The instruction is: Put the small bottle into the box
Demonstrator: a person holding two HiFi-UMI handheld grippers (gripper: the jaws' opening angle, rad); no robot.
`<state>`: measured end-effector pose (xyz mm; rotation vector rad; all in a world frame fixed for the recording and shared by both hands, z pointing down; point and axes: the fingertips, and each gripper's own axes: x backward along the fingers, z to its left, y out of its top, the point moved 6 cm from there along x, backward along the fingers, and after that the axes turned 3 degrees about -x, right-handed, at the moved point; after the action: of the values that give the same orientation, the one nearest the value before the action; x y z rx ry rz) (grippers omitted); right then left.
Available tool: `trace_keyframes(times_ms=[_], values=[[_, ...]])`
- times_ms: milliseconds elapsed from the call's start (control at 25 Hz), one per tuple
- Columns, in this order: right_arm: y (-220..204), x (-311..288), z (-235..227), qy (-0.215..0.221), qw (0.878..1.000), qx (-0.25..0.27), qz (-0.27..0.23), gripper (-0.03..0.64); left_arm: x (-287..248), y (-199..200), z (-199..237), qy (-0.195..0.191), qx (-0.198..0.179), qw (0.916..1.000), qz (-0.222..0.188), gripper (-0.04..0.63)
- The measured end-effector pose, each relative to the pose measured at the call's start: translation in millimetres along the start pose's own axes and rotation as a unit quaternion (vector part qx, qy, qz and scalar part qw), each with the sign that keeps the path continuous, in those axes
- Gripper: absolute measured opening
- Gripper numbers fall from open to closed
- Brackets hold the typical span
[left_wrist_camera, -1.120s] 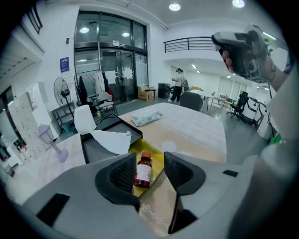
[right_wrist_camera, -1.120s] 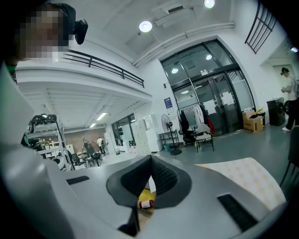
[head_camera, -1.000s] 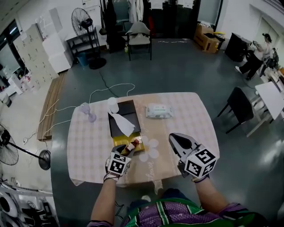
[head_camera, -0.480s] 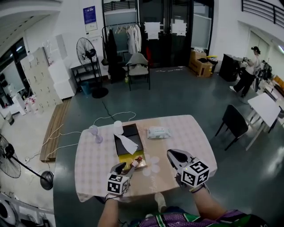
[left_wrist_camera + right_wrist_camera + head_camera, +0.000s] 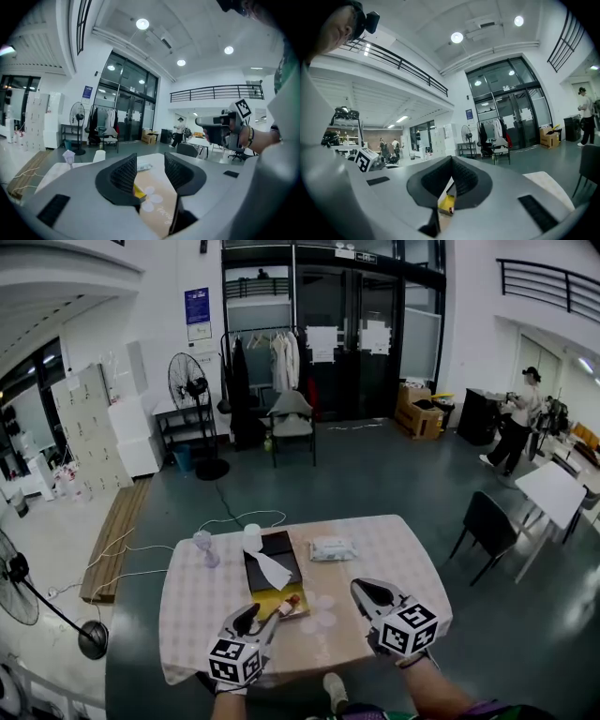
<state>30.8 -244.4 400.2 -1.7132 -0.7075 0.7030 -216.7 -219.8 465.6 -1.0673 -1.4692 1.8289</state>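
A small reddish-brown bottle (image 5: 287,604) looks light, rigid and slippery, best held mid-body. Left tool (image 5: 258,617) gapes empty; right tool (image 5: 366,589) is closed, empty.

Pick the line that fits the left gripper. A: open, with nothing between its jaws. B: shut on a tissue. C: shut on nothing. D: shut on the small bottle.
A: in its own view the left gripper has its jaws apart with only the table showing between them, and the small bottle lies beyond its tips.
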Motion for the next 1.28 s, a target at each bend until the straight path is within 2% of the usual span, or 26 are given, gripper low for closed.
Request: trace_keyframes(times_ms=[440, 760, 1280], values=[[29.0, 31.2, 21.9, -0.008, 0.998, 0.021, -0.052, 0.006, 63.0, 72.5, -23.8, 0.004, -0.028, 0.9942, -0.104, 0.206], [38.0, 42.7, 30.5, -0.004, 0.998, 0.027, -0.063, 0.006, 87.8, 84.1, -32.8, 0.025, -0.062, 0.9908, -0.118, 0.170], [38.1, 46.0, 39.5, 0.001, 0.997, 0.030, -0.067, 0.006, 115.1, 90.1, -26.4, 0.074, -0.053, 0.9849, -0.147, 0.045]])
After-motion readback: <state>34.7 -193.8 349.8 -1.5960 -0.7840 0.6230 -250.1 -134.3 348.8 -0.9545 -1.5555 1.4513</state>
